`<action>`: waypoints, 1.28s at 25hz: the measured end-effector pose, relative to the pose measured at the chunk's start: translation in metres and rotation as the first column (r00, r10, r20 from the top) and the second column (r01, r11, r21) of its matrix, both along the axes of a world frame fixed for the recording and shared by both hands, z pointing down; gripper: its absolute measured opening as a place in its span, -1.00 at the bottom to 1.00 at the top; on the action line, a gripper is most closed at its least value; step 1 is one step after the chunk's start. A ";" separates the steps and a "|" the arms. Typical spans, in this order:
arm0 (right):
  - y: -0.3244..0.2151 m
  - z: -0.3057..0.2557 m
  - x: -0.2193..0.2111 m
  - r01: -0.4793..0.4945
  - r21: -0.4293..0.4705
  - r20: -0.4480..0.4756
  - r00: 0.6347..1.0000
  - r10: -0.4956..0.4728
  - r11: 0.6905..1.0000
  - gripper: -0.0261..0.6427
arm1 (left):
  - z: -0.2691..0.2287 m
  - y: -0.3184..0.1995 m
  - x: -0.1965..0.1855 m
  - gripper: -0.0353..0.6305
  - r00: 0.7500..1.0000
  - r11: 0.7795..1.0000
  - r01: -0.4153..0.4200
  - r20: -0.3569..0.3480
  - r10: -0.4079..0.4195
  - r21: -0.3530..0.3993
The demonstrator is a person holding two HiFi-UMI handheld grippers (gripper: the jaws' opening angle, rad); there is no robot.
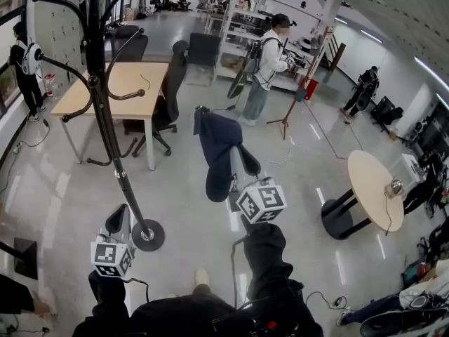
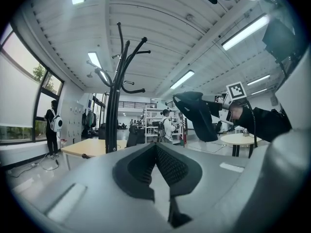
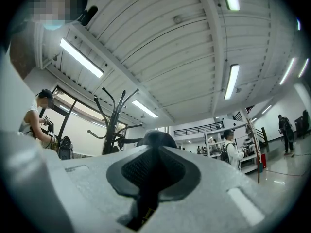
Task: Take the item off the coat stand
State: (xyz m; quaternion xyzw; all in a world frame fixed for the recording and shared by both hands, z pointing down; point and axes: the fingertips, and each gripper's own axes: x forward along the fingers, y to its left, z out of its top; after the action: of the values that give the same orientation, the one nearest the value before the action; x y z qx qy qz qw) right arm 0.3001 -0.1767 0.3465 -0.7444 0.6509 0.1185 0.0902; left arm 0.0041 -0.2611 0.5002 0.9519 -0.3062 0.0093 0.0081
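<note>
1. Right tool is clamped on the dark jacket; left tool is closed and empty.
2. The jacket hangs lengthwise downward, clear of the coat stand, to its right.

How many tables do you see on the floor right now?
2: a rectangular wooden table behind the coat stand, a round table at right. More may hide farther back.

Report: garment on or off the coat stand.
Off: dark blue fabric garment hangs from right claw, clear of the black metal coat stand.
</note>
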 end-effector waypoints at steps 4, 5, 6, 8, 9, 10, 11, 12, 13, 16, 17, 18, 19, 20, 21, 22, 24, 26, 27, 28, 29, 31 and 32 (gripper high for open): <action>0.005 0.015 -0.004 -0.005 -0.014 0.006 1.000 0.005 1.000 -0.82 | 0.003 0.003 -0.001 -0.88 1.000 1.000 -0.009 -0.005 0.009 0.002; 0.006 0.018 -0.005 -0.005 -0.016 0.009 1.000 0.006 1.000 -0.82 | 0.003 0.004 -0.001 -0.88 1.000 1.000 -0.010 -0.005 0.010 0.002; 0.008 0.020 -0.005 -0.006 -0.017 0.013 1.000 0.007 1.000 -0.82 | 0.003 0.004 0.000 -0.88 1.000 1.000 -0.012 -0.006 0.012 0.002; 0.011 0.024 -0.007 -0.010 -0.024 0.015 1.000 0.010 1.000 -0.82 | 0.002 0.006 0.002 -0.88 1.000 1.000 -0.018 -0.008 0.018 0.000; 0.013 0.026 -0.008 -0.013 -0.028 0.013 1.000 0.013 1.000 -0.82 | 0.002 0.006 0.003 -0.88 1.000 1.000 -0.021 -0.010 0.021 -0.001; 0.015 0.030 -0.010 -0.015 -0.033 0.012 1.000 0.016 0.999 -0.82 | 0.002 0.007 0.004 -0.88 1.000 1.000 -0.025 -0.010 0.025 -0.003; 0.016 0.034 -0.013 -0.017 -0.036 0.012 1.000 0.018 0.999 -0.82 | 0.003 0.008 0.004 -0.88 1.000 1.000 -0.028 -0.009 0.028 -0.003; 0.017 0.038 -0.015 -0.018 -0.040 0.014 1.000 0.018 0.999 -0.82 | 0.004 0.008 0.003 -0.88 0.999 0.999 -0.032 -0.008 0.032 -0.004; 0.017 0.041 -0.017 -0.018 -0.043 0.018 1.000 0.019 0.999 -0.82 | 0.004 0.008 0.003 -0.88 0.999 0.999 -0.036 -0.007 0.036 -0.003; 0.018 0.050 -0.022 -0.019 -0.052 0.032 0.999 0.020 0.998 -0.82 | 0.003 0.006 0.003 -0.88 0.999 0.999 -0.043 -0.011 0.043 -0.003; 0.019 0.052 -0.023 -0.019 -0.055 0.035 0.999 0.021 0.998 -0.82 | 0.001 0.006 0.004 -0.88 0.999 0.999 -0.045 -0.014 0.045 -0.001; 0.020 0.054 -0.024 -0.020 -0.057 0.036 0.999 0.022 0.998 -0.82 | 0.000 0.006 0.005 -0.88 0.999 0.999 -0.047 -0.015 0.047 0.002; 0.021 0.056 -0.025 -0.021 -0.059 0.036 0.999 0.024 0.998 -0.82 | -0.001 0.006 0.006 -0.88 0.999 0.999 -0.050 -0.014 0.050 0.005; 0.023 0.057 -0.026 -0.023 -0.062 0.036 0.999 0.025 0.998 -0.82 | -0.002 0.006 0.007 -0.88 0.999 0.999 -0.052 -0.014 0.052 0.007; 0.024 0.059 -0.027 -0.024 -0.064 0.037 0.999 0.026 0.998 -0.82 | -0.002 0.005 0.008 -0.88 0.998 0.998 -0.055 -0.013 0.055 0.008; 0.024 0.061 -0.028 -0.024 -0.067 0.038 0.999 0.027 0.997 -0.82 | -0.003 0.004 0.009 -0.88 0.998 0.998 -0.058 -0.013 0.058 0.008; 0.025 0.066 -0.032 -0.026 -0.073 0.042 0.999 0.029 0.997 -0.82 | -0.002 0.003 0.009 -0.88 0.998 0.998 -0.064 -0.012 0.064 0.006; 0.027 0.072 -0.036 -0.029 -0.079 0.045 0.998 0.032 0.996 -0.82 | 0.000 0.002 0.008 -0.88 0.998 0.998 -0.070 -0.012 0.070 0.005; 0.028 0.075 -0.038 -0.030 -0.082 0.047 0.998 0.034 0.996 -0.82 | 0.000 0.003 0.008 -0.88 0.997 0.997 -0.072 -0.011 0.072 0.004; 0.030 0.078 -0.039 -0.030 -0.086 0.051 0.998 0.035 0.996 -0.82 | 0.001 0.003 0.008 -0.88 0.997 0.997 -0.074 -0.011 0.074 0.003; 0.032 0.082 -0.041 -0.030 -0.089 0.055 0.998 0.035 0.996 -0.82 | 0.002 0.004 0.008 -0.88 0.997 0.997 -0.075 -0.010 0.075 0.003; 0.036 0.088 -0.043 -0.030 -0.097 0.064 0.997 0.036 0.995 -0.82 | 0.002 0.006 0.008 -0.88 0.997 0.997 -0.073 -0.008 0.073 0.006; 0.038 0.090 -0.045 -0.030 -0.102 0.069 0.997 0.037 0.994 -0.82 | 0.002 0.006 0.007 -0.88 0.997 0.997 -0.072 -0.009 0.072 0.008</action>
State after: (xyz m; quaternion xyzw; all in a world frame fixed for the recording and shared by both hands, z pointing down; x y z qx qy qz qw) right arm 0.2555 -0.1383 0.4369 -0.7626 0.6398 0.0608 0.0736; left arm 0.0108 -0.2551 0.5018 0.9624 -0.2717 0.0040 0.0053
